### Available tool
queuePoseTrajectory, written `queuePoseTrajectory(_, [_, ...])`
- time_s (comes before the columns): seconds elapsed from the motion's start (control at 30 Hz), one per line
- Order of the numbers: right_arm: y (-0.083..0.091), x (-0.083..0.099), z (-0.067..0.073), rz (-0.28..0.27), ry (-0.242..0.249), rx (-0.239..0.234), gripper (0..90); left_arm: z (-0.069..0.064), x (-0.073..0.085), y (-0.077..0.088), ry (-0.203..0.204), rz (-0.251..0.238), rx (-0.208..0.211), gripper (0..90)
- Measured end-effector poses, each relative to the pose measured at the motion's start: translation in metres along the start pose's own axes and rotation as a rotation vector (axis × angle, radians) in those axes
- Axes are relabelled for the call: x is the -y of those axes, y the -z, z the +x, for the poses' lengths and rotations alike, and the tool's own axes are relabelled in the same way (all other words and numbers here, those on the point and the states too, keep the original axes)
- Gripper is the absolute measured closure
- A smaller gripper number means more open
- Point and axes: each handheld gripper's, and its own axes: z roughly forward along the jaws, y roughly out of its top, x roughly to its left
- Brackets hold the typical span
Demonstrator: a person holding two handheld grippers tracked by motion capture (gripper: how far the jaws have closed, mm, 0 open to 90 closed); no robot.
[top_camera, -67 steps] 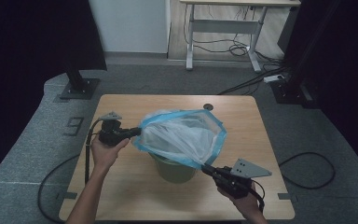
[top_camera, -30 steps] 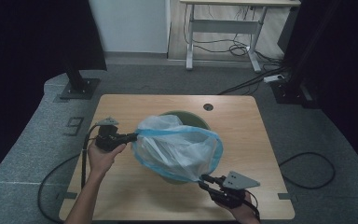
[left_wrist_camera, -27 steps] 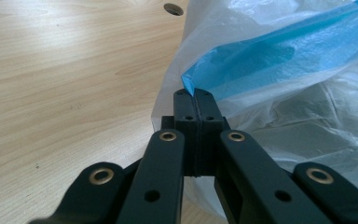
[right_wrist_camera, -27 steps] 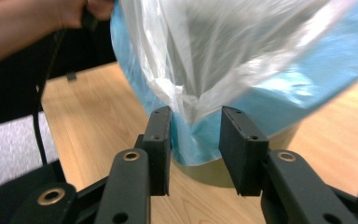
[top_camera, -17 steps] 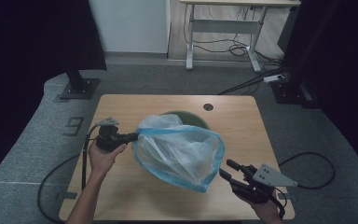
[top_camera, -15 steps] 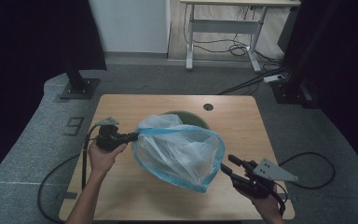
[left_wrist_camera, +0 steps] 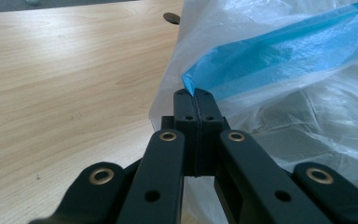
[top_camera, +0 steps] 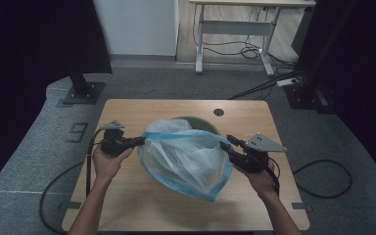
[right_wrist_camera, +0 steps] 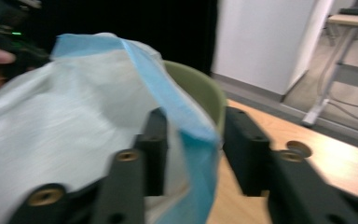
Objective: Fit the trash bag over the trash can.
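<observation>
High view: a thin translucent plastic bag (top_camera: 186,159) with a blue band round its mouth hangs stretched over the wooden surface (top_camera: 127,205), in front of and partly over a green bin (top_camera: 203,123). The left tongs (top_camera: 136,142) hold the mouth at one side; the right tongs (top_camera: 230,143) meet the opposite side. Left gripper view: the left tongs (left_wrist_camera: 196,95) are pressed together, pinching the blue rim (left_wrist_camera: 279,60) at a folded corner; the film below is crinkled and glossy. Right gripper view, blurred: the right tongs (right_wrist_camera: 193,154) stand spread, have just been closing, and the blue rim (right_wrist_camera: 193,135) runs between them, with no firm pinch evident. Judgement: the bag is very light, limp and slippery, and liable to tear if jerked; the doubled blue hem is the soundest place to grip, at opposite points to keep the mouth open.
</observation>
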Motion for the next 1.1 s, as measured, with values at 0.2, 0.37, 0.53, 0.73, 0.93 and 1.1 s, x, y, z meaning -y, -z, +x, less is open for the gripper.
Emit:
queuePoseTrajectory(0.2, [-0.023, -0.006, -0.017, 0.003, -0.042, 0.046, 88.6, 0.006, -0.003, -0.002, 0.014, -0.017, -0.014, 89.7])
queuePoseTrajectory(0.37, [-0.04, -0.005, -0.032, -0.012, -0.124, 0.037, 88.5, 0.012, -0.007, -0.007, 0.019, -0.016, -0.035, 89.7])
queuePoseTrajectory(0.53, [-0.056, -0.002, -0.045, 0.004, -0.176, 0.06, 88.5, 0.013, -0.011, -0.012, 0.012, -0.012, -0.055, 89.8])
queuePoseTrajectory(0.73, [-0.075, 0.006, -0.057, 0.06, -0.188, 0.093, 88.5, 0.018, -0.013, -0.021, 0.017, 0.004, -0.072, 89.7])
queuePoseTrajectory(0.93, [-0.096, 0.025, -0.06, 0.116, -0.239, 0.083, 88.5, 0.022, -0.013, -0.03, 0.029, 0.027, -0.061, 89.7])
queuePoseTrajectory(1.1, [-0.111, 0.032, -0.055, 0.156, -0.262, 0.06, 88.5, 0.023, -0.011, -0.04, 0.032, 0.062, -0.05, 89.6])
